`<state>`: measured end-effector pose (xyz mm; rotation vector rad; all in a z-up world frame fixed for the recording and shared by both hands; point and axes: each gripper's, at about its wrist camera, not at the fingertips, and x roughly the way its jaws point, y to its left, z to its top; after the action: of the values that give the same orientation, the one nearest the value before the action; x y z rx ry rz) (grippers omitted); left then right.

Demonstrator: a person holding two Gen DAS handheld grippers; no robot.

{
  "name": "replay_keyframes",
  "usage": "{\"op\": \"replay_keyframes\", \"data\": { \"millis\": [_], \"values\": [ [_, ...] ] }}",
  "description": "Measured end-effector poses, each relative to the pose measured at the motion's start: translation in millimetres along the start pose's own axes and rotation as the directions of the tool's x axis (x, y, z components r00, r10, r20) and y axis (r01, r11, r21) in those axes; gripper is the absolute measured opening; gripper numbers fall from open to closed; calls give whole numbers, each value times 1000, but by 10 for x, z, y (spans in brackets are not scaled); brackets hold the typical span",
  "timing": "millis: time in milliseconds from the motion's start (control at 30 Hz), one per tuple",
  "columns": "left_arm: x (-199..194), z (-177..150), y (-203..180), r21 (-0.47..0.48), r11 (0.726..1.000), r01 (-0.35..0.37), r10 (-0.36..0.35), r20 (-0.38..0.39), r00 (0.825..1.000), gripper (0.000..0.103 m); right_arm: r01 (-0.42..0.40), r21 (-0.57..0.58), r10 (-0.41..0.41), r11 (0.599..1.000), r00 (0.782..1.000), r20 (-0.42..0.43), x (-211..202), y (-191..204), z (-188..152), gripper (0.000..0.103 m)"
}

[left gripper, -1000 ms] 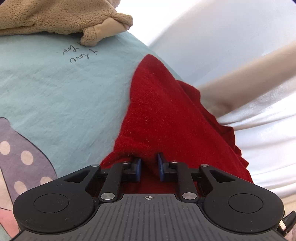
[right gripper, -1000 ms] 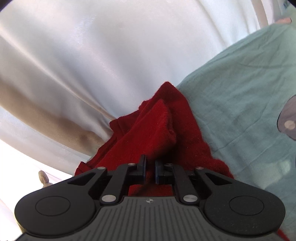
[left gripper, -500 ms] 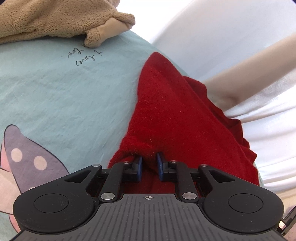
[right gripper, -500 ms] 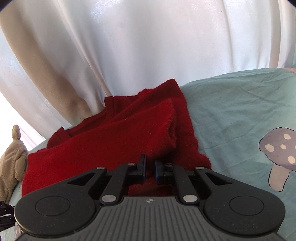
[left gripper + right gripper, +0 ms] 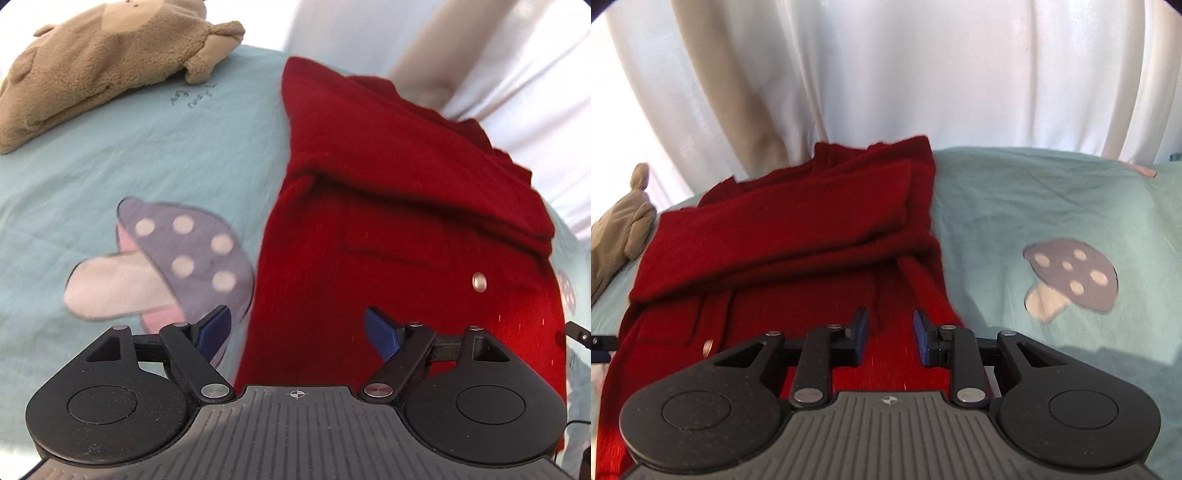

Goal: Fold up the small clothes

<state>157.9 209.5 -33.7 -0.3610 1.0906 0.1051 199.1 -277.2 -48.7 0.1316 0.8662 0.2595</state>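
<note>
A: Left side first. The left gripper (image 5: 297,328) has just been opening; its jaws stand wide apart with nothing pinched, one blue pad over the mushroom print (image 5: 162,258) on the teal sheet (image 5: 147,155), the other over cloth.

B: And the garment?

A: The red sweater (image 5: 406,229) lies flat, ahead and to the right of that tool, its left edge running straight away from the jaws. A folded band crosses it further ahead, and a metal snap (image 5: 479,283) shows off to the right. Beyond the tool on the far left sits a tan plush toy (image 5: 92,70), well apart.

B: Over to the right hand.

A: The right gripper (image 5: 890,326) has just been opening too; its jaws are partly apart, clamped on nothing, hovering over the sweater's near right portion. From here the long axis runs forward from the tool, towards the white curtain (image 5: 886,74).

B: Which hand is nearer?

A: Both sit at the near end, I'd say, the right one squarely above it. There's bare sheet to the right of the right tool, roomy for a sideways fold; the far edge crowds the curtain.
</note>
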Motion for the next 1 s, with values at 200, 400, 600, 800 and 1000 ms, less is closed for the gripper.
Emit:
{"op": "replay_keyframes", "data": {
  "millis": [200,400,600,800,1000],
  "values": [
    [-187,-376,294,-4,1000,10,-11,-122,992,81,-13,21,15,1000,992,-125,-540,-343,-653,50],
    [-215,-585,276,67,993,99,-80,-242,967,67,-49,95,66,994,980,-188,-616,-502,-939,50],
    [-227,-679,352,52,987,153,-132,-286,949,65,-5,96,25,995,977,-210,-690,-644,-991,50],
    [-231,-781,433,4,970,242,-225,-351,909,56,-75,142,108,987,965,-240,-671,-686,-1049,40],
    [-160,-806,482,-58,959,277,-277,-400,874,12,-108,194,155,975,956,-249,-640,-761,-1041,21]
  ]
}}
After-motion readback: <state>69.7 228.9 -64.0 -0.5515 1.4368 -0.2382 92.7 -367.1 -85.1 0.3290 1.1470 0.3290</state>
